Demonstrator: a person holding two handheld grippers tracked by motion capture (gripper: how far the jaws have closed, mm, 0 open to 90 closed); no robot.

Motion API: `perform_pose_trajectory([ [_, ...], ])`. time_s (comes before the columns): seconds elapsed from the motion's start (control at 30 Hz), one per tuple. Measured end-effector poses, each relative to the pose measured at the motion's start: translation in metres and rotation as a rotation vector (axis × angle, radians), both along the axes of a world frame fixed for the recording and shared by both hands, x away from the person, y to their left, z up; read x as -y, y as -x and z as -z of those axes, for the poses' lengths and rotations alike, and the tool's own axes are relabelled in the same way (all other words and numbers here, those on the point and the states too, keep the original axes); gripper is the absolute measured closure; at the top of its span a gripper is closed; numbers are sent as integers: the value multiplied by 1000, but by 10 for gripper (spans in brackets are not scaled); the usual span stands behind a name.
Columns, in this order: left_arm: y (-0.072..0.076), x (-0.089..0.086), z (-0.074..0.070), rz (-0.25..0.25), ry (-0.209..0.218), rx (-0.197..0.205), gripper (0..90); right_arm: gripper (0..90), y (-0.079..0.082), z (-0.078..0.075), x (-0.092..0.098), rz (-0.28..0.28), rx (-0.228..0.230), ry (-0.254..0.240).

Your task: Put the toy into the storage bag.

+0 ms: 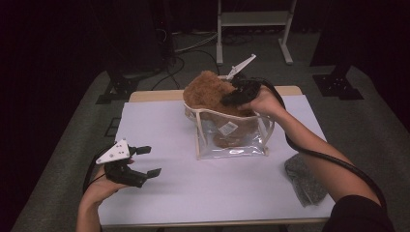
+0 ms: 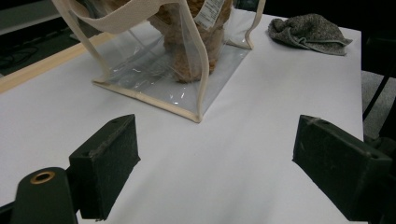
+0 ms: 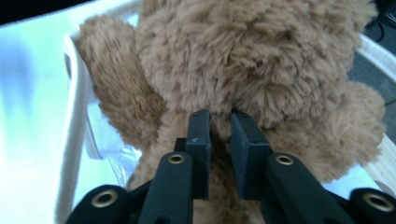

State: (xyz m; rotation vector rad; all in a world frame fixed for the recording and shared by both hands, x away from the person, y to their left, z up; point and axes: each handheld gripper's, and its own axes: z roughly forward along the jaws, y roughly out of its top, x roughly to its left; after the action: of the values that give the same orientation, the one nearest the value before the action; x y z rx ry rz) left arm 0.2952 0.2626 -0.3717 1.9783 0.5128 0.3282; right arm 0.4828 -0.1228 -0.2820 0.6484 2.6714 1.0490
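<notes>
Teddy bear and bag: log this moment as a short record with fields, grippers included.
work in hand: brown teddy bear standing in a clear bag with cream trim
bear: upper part sticks out above the bag's rim
right gripper: jaws nearly together, pinching the bear's fur
left gripper: jaws wide apart, nothing between them, above the white table, apart from the bag
other item: grey cloth lying on the table at the right
</notes>
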Motion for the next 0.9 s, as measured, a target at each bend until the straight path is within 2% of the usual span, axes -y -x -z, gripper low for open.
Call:
perform_pose_trajectory([
  [0.1,0,1,0,1,-1,-2,130,808,2,4,0,3,-6,31],
  [0.27,0,1,0,3,-1,1,130,830,4,10,3,2,-22,52],
  [0.67,1,0,0,3,-3,2,130,837,6,17,7,-6,-48,38],
  [0.9,1,-1,-1,4,-3,5,129,800,7,13,7,-1,-27,24],
])
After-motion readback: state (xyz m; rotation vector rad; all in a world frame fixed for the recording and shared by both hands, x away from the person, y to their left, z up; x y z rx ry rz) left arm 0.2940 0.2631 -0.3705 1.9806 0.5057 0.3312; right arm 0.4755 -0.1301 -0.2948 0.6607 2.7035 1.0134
